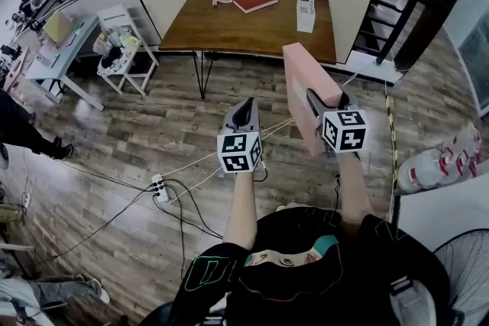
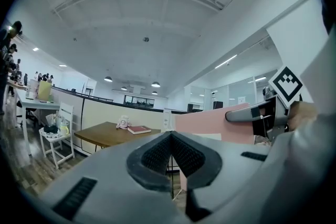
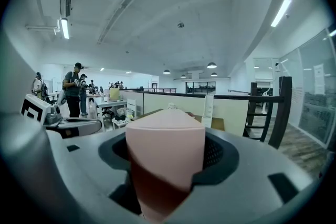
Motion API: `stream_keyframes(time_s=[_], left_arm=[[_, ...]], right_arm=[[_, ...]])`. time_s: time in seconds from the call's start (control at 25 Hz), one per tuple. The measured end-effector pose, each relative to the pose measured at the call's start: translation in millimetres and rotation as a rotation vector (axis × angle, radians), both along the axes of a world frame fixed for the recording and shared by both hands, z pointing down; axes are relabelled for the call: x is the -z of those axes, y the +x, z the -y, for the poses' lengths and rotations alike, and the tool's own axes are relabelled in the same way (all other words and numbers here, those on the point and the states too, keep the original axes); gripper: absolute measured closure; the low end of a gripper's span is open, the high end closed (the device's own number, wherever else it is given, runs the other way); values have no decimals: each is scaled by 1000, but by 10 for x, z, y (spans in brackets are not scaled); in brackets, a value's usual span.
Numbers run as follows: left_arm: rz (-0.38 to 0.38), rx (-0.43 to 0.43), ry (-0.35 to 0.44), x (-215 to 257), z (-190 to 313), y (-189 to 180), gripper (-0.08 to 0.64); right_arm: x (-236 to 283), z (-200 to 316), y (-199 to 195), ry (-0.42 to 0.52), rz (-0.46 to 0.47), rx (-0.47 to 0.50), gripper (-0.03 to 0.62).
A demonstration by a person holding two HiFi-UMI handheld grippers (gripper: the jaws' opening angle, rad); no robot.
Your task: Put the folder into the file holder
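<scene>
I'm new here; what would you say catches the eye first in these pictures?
The pink folder, clamped in the right tongs in front of the person, stands out first. Beyond it is a wooden table carrying a white file holder and a red book. The left tongs, shut and empty, sit to the folder's left.

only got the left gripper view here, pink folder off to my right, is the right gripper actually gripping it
observer: Yes. The right gripper is shut on the folder, which fills the gap between its jaws.
operator: floor clear up to the table
observer: No. A power strip and cables lie on the floor at your front left.
operator: where's the holder exactly
observer: The file holder stands at the table's far right corner, beyond the folder's front end.
</scene>
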State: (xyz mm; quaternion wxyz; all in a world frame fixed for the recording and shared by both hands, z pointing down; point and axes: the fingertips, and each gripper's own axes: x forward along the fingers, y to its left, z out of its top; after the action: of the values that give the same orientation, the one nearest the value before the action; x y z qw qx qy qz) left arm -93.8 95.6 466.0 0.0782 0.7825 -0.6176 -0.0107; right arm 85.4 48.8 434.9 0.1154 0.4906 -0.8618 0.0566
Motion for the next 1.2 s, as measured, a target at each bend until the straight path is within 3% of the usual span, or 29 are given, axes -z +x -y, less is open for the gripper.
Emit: stream_keyframes(time_s=[0.84,1.2], left_arm=[[70,-52,88,359,703,674,563],[83,-39,108,428,926,719,563]], right_arm=[[377,630,840,88,68,-104,297],[463,857,996,119,59,-126,298]])
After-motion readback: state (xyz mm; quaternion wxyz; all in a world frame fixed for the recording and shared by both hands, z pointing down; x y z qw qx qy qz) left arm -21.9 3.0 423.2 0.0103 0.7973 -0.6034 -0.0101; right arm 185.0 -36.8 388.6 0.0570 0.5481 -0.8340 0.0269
